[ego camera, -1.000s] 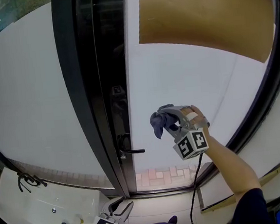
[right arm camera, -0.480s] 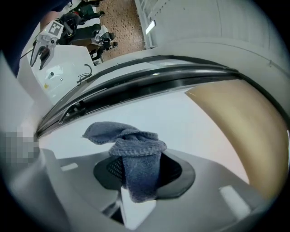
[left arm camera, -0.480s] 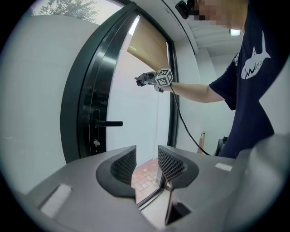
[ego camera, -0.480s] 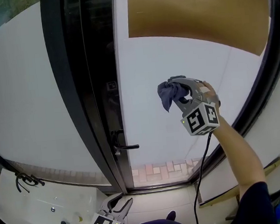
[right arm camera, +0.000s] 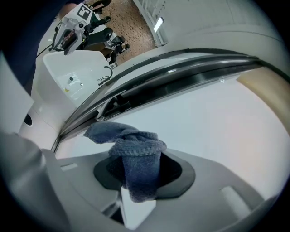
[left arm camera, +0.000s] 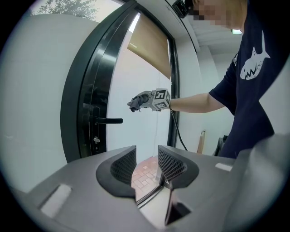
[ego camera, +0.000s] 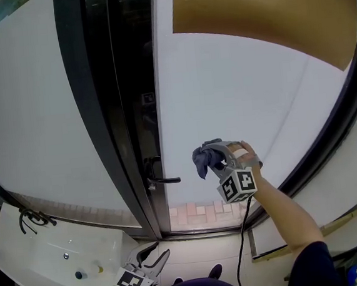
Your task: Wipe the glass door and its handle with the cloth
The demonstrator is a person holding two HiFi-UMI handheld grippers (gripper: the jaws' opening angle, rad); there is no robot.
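Far left and low, the white sink (ego camera: 27,267) sits out of play. Beside it, down by the person's feet, the left gripper (ego camera: 149,259) hangs with its jaws parted a moderate way and nothing between them, just brick paving seen through the gap. It is well away from the work.

Moving right, the dark door frame (ego camera: 94,116) runs up the picture, and on it sits the black lever handle (ego camera: 163,181). Its long axis lies level, with the free end pointing right.

Right again and a touch higher is the blue cloth (ego camera: 200,160), bunched up and pinched firmly in the right gripper (ego camera: 216,156), a fold spilling over the top of the jaws. It's up at the lower part of the frosted glass door (ego camera: 255,88); whether it's actually pressing the pane I can't confirm.

So here's the key line: the handle lies left of and slightly below the cloth, near but apart, lever tip aimed at it. The right gripper is clearly the nearer one, and a short leftward, downward sweep looks like what would bring cloth onto lever, running along its length.
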